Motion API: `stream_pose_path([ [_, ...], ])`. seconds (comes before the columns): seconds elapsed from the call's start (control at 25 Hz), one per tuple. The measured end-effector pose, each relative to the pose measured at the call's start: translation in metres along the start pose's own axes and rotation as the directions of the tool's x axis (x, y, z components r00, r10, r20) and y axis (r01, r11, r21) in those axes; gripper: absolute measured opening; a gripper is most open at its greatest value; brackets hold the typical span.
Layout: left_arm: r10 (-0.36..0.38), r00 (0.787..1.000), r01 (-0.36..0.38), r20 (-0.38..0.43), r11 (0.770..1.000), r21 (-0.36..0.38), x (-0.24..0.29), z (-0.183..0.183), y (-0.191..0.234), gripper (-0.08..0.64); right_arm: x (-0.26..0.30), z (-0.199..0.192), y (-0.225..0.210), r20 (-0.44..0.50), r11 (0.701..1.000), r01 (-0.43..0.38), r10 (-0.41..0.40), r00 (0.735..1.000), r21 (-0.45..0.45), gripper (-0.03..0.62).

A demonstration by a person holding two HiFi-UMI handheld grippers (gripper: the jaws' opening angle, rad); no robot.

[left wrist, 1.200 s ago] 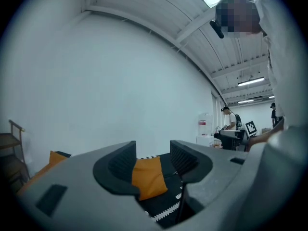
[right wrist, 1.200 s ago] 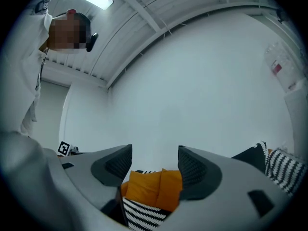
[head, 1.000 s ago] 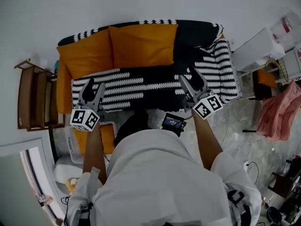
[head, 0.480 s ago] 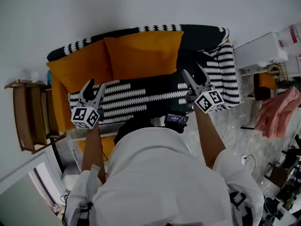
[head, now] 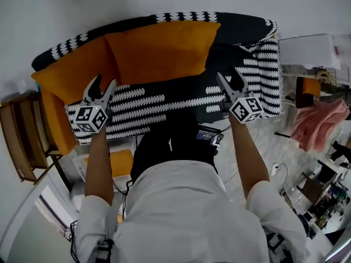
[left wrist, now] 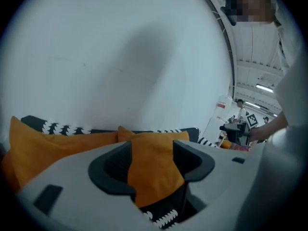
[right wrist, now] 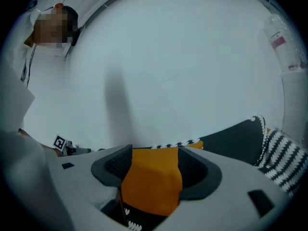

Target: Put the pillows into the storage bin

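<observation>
**Q:** Jaw state?

**A:** Both sets of jaws are released. The left gripper [head: 104, 81] has just been opening its jaws, and those of the right gripper [head: 229, 76] stand apart. Neither grips anything.

**Q:** Where are the pillows?

**A:** They lean on the back of the sofa [head: 164, 100], ahead of both grippers and apart from them. The middle pillow [head: 159, 48] has its long axis across the sofa, running from one gripper to the other. A two-handed grasp at its ends looks likely. The left pillow [head: 71, 73] lies nearest the left gripper.

**Q:** How do the views differ?

**A:** Each gripper view shows orange cloth framed between the jaws, but beyond the tips. Only the head view shows the bin [head: 82, 171], on the floor beside the person's left arm. It appears to have something orange inside. The pillow would probably travel back and to the left.
</observation>
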State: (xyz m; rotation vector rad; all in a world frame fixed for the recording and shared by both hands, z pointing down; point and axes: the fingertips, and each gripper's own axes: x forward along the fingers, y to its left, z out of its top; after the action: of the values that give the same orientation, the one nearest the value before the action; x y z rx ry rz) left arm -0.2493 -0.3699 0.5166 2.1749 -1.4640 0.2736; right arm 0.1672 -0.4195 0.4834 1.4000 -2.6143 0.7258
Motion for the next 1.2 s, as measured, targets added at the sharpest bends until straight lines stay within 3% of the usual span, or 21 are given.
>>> stream_pose_path([
  [0.2,-0.003,0.993,0.001,-0.117,1.0,-0.013,0.057,-0.046,0.027,0.274,0.041,-0.045,-0.05,-0.073,1.0,-0.003,0.005,0.997,0.026,0.298],
  [0.36,0.042,0.987,-0.042,-0.157,0.999,0.003,0.099,-0.074,0.053,0.29,0.089,-0.086,-0.085,-0.15,0.998,-0.061,0.062,0.987,0.013,0.301],
  [0.56,0.057,0.976,-0.058,-0.208,0.998,0.001,0.131,-0.114,0.073,0.296,0.124,-0.143,-0.127,-0.218,0.997,-0.061,0.072,0.973,0.055,0.308],
  [0.72,0.055,0.968,-0.07,-0.244,0.996,-0.053,0.145,-0.14,0.084,0.299,0.147,-0.17,-0.15,-0.245,0.996,-0.062,0.074,0.967,0.056,0.318],
  [0.92,0.071,0.969,-0.095,-0.236,0.991,-0.095,0.153,-0.152,0.099,0.302,0.174,-0.189,-0.162,-0.272,0.989,-0.103,0.127,0.954,0.103,0.351],
  [1.2,0.069,0.979,-0.093,-0.19,0.989,-0.119,0.168,-0.154,0.106,0.29,0.198,-0.201,-0.161,-0.234,0.943,-0.226,0.283,0.93,0.244,0.359],
])
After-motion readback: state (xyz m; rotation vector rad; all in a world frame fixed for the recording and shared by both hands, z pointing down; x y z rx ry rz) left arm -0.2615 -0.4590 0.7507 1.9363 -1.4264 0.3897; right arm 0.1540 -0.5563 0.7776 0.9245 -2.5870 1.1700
